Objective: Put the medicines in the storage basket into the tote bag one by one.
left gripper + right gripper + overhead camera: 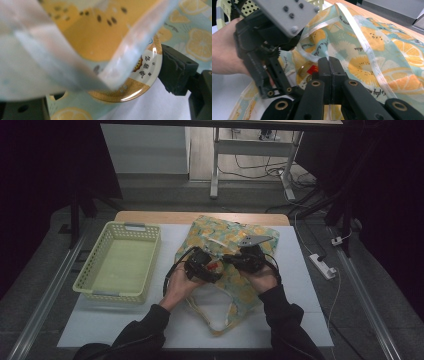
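Note:
A lemon-print fabric bag (pixel 235 232) lies on the white table top, its mouth toward the person. My left gripper (pixel 212 267) is shut on a round gold-rimmed tin (pixel 147 67) with a white label. One black jaw presses the tin's side, and the tin sits at the bag's mouth under a blurred white-trimmed edge. The tin (pixel 308 71) shows a red mark in the right gripper view. My right gripper (pixel 329 62) is shut, its two jaws tight together on the bag's white-trimmed rim (pixel 312 56). The right gripper (pixel 236 260) sits just right of the left one.
An empty yellow-green plastic basket (pixel 120 262) stands at the left of the white table top (pixel 300 285). A power strip (pixel 322 266) and cables lie on the floor to the right. Desk legs (pixel 215 165) stand beyond the far edge.

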The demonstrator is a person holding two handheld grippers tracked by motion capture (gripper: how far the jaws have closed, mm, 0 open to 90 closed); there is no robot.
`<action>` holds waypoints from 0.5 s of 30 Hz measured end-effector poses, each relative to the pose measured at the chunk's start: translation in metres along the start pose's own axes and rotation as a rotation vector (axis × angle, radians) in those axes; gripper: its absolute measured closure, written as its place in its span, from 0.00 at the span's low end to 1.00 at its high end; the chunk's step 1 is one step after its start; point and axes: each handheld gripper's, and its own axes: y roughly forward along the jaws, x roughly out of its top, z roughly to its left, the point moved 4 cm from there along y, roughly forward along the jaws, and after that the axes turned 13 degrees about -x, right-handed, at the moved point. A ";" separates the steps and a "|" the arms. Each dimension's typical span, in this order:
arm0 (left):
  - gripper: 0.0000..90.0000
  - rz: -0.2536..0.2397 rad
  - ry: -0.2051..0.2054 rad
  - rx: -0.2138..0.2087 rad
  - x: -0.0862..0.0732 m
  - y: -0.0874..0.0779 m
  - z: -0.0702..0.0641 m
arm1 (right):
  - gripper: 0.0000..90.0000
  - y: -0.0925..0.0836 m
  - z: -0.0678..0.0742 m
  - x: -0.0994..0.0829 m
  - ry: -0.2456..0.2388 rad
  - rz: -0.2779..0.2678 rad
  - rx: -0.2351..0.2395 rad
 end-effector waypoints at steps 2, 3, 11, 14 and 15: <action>0.23 -0.003 -0.003 0.006 0.003 0.002 0.003 | 1.00 0.000 0.000 0.000 0.000 0.001 0.000; 0.23 -0.004 -0.007 0.010 0.004 0.003 0.004 | 1.00 0.000 0.000 0.000 0.000 0.001 -0.001; 0.23 -0.019 -0.005 0.028 0.011 0.012 0.014 | 1.00 0.001 0.000 0.000 0.001 0.001 0.000; 0.23 -0.026 -0.007 0.036 0.014 0.015 0.017 | 1.00 0.001 0.000 0.000 0.002 0.002 -0.001; 0.23 -0.026 -0.006 0.034 0.014 0.016 0.018 | 1.00 0.001 0.000 0.000 0.002 0.002 -0.002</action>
